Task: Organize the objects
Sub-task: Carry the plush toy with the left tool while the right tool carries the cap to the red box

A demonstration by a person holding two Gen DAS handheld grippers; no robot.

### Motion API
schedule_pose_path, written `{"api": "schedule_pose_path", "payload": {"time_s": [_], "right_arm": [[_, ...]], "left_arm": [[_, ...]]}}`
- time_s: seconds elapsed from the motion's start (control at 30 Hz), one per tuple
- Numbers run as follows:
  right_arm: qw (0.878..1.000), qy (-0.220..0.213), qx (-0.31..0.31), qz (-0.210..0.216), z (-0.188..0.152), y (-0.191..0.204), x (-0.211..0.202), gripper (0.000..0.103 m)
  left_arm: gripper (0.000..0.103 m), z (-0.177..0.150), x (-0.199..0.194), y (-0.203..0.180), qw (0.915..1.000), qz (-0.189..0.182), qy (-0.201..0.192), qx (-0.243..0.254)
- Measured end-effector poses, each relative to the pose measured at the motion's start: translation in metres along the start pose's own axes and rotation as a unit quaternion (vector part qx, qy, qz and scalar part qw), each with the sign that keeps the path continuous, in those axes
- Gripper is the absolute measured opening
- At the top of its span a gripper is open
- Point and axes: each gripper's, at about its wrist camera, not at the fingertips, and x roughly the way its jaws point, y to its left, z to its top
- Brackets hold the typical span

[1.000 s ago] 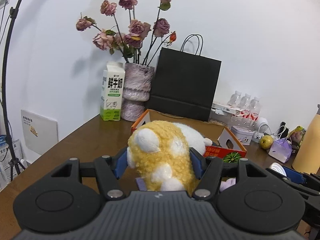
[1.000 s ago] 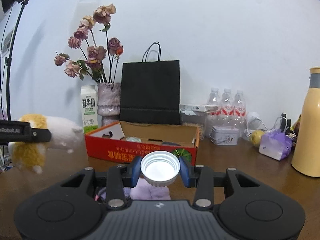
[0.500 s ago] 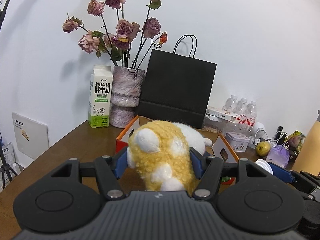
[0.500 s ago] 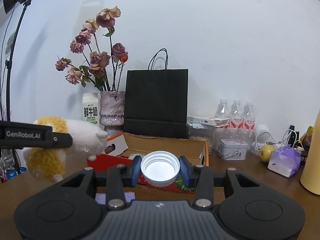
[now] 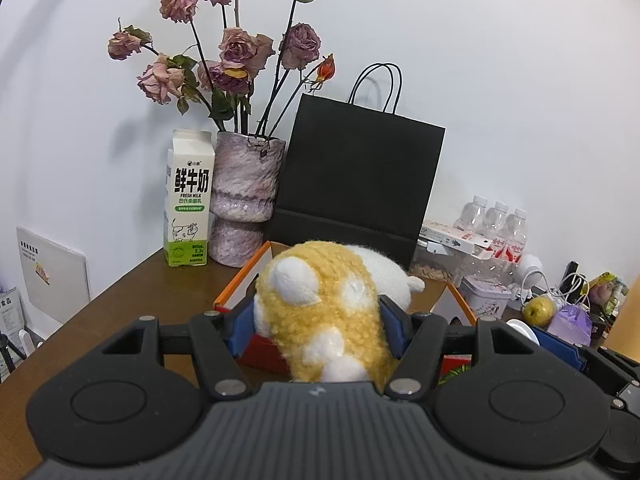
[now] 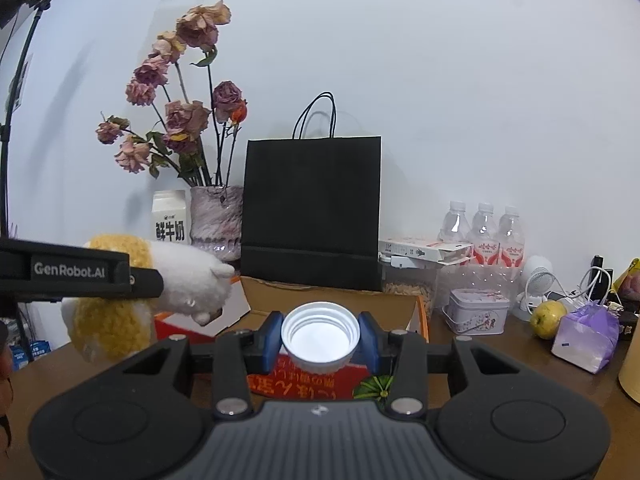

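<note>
A yellow and white plush toy hangs above the near left edge of an open orange-red cardboard box, with my left gripper shut on it. The right wrist view shows that same plush toy in my left gripper, level with the left end of the box. My right gripper is shut on a white bottle cap, open side toward the camera, just in front of the box. Inside the box I cannot make out the contents.
Behind the box stand a milk carton, a vase of dried roses and a black paper bag. To the right are water bottles, a small tin, a yellow-green fruit and a purple packet.
Both grippers have moved closer to the box and risen a little, each keeping its load. The plush toy now overlaps the box's left end.
</note>
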Motion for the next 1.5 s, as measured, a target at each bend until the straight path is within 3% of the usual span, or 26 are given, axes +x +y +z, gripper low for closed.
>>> {"api": "schedule_pose_path", "payload": {"time_s": [0.83, 1.5], "right_arm": [[1.0, 0.005, 0.007, 0.01, 0.028, -0.02, 0.092, 0.039], [0.999, 0.05, -0.004, 0.007, 0.028, -0.029, 0.162, 0.039]], "left_arm": [[0.064, 0.03, 0.09, 0.0, 1.0, 0.001, 0.003, -0.009], [0.064, 0.036, 0.157, 0.011, 0.9992, 0.025, 0.031, -0.007]]}}
